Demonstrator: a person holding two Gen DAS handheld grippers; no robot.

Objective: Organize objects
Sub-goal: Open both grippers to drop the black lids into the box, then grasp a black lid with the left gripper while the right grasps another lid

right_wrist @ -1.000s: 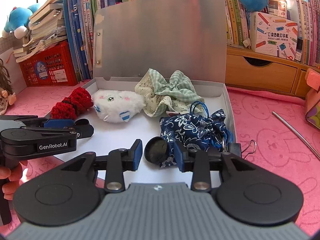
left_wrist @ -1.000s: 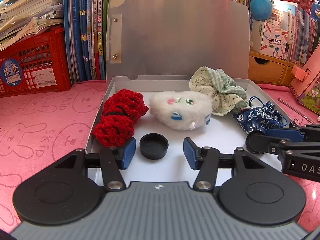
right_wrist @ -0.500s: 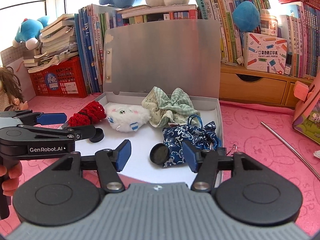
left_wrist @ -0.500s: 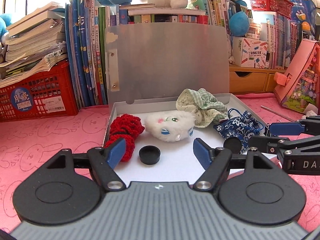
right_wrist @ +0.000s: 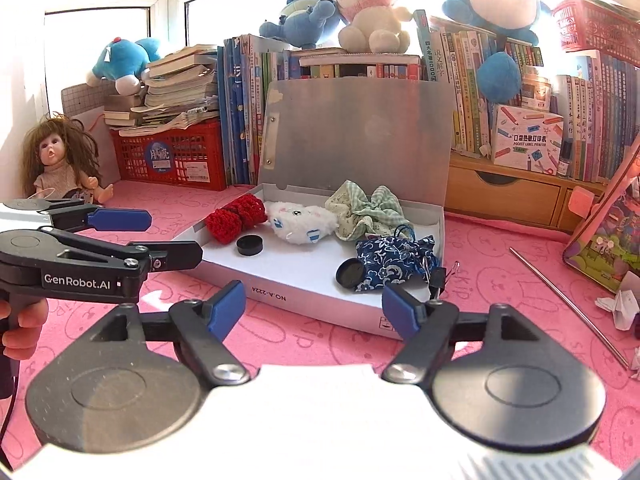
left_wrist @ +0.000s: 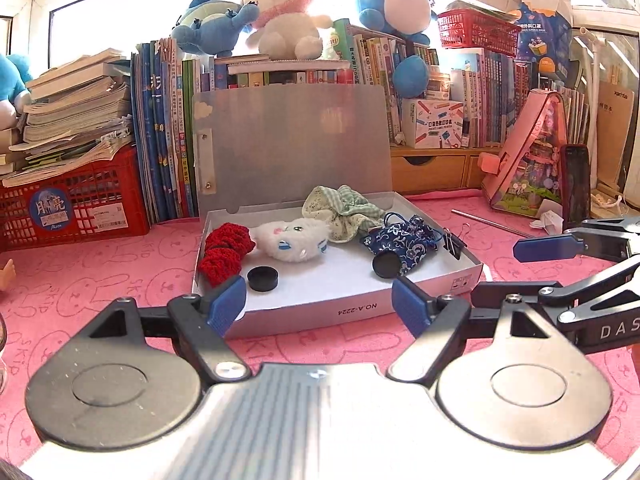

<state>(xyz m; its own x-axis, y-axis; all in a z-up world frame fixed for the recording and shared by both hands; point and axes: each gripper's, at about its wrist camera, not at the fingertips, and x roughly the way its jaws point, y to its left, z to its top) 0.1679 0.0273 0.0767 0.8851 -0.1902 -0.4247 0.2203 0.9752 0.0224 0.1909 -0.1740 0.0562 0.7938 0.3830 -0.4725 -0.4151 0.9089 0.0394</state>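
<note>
A white box with its lid up lies on the pink cloth. Inside are a red knitted piece, a white plush, a green checked cloth, a blue floral pouch and two black caps. My left gripper is open and empty, in front of the box. My right gripper is open and empty, in front of the box's right half.
A binder clip hangs on the box's right edge. A metal rod and a pink toy house lie at right. A red crate, books and plush toys stand behind. A doll sits at far left.
Both grippers have pulled back out of the box and opened wider. The two black caps stay inside the box.
</note>
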